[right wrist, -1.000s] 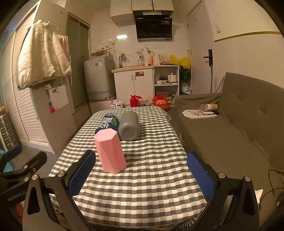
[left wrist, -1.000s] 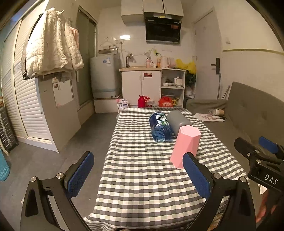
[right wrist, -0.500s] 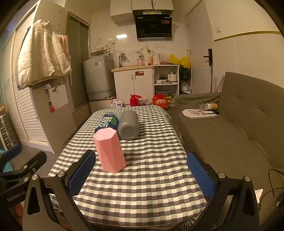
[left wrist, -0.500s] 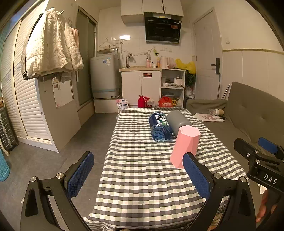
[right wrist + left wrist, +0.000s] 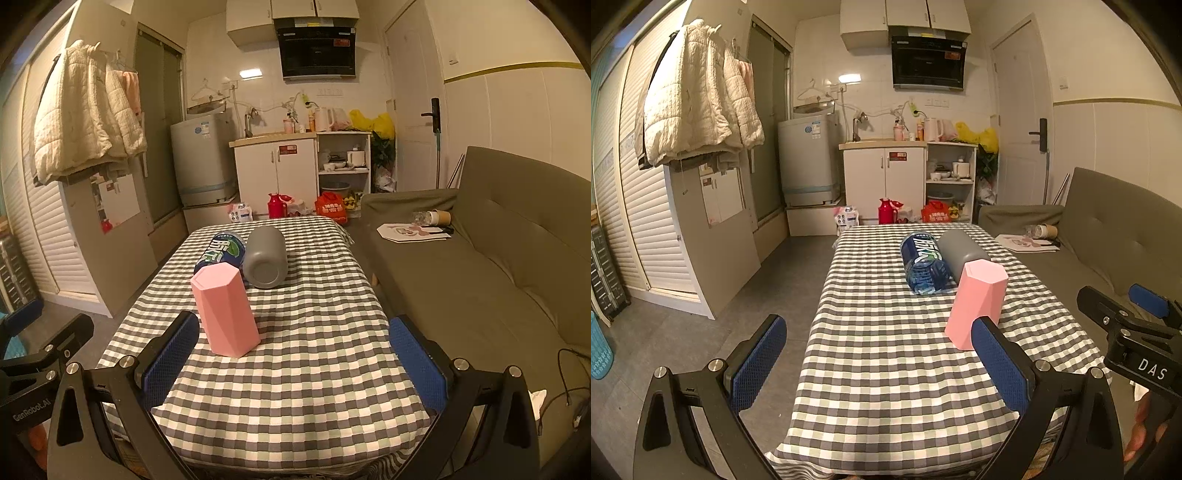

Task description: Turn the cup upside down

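Task progress: we judge that the flip is not yet started. The pink hexagonal cup [image 5: 977,302] stands on the checked tablecloth [image 5: 886,369] and nothing holds it. Its top face looks closed in both views, so we cannot tell for sure which end is the mouth.

What is left: we think everything is left, that is to reach the cup, to close on its sides, to lift it, to turn it over and to set it down again.

Left gripper [image 5: 875,354]: its jaws stand wide apart and hold nothing. It hangs over the near edge of the table. The right blue pad [image 5: 999,363] overlaps the foot of the cup in the left wrist view, but we cannot tell if it touches.

Cup position: it is on the near half of the table, a little tilted in both views, perhaps only from the lens. Just behind it lie a blue labelled bottle [image 5: 925,264] and a grey cylinder bottle [image 5: 960,253], both on their sides and side by side.

Right gripper [image 5: 291,356]: its jaws are also wide apart and empty. In the right wrist view the cup [image 5: 225,310] is near the left blue pad [image 5: 171,360], not between the two pads.

Sofa [image 5: 498,258]: it is to the right of the table, with papers on the seat.
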Demonstrator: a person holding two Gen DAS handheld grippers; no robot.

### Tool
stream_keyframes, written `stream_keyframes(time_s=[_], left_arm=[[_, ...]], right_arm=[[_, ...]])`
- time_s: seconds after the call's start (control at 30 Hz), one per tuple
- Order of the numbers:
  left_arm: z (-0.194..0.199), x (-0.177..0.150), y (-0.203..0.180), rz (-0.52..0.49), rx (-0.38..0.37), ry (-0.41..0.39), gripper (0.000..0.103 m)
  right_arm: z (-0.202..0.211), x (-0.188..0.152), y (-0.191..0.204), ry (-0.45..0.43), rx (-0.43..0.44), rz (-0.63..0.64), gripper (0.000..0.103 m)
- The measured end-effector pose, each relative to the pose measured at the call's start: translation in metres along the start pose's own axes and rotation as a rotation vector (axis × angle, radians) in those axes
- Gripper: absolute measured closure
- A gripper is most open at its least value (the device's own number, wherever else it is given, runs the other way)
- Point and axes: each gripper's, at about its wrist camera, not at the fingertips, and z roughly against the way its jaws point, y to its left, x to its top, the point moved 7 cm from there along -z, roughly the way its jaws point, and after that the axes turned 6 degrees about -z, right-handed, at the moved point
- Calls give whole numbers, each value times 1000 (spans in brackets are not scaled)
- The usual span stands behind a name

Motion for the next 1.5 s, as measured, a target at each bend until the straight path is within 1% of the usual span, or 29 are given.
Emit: stream_keyframes(time_s=[1.5], left_arm=[[3, 0, 9, 9, 10, 8, 0]], right_arm=[[-3, -2, -5, 15, -6, -16, 0]])
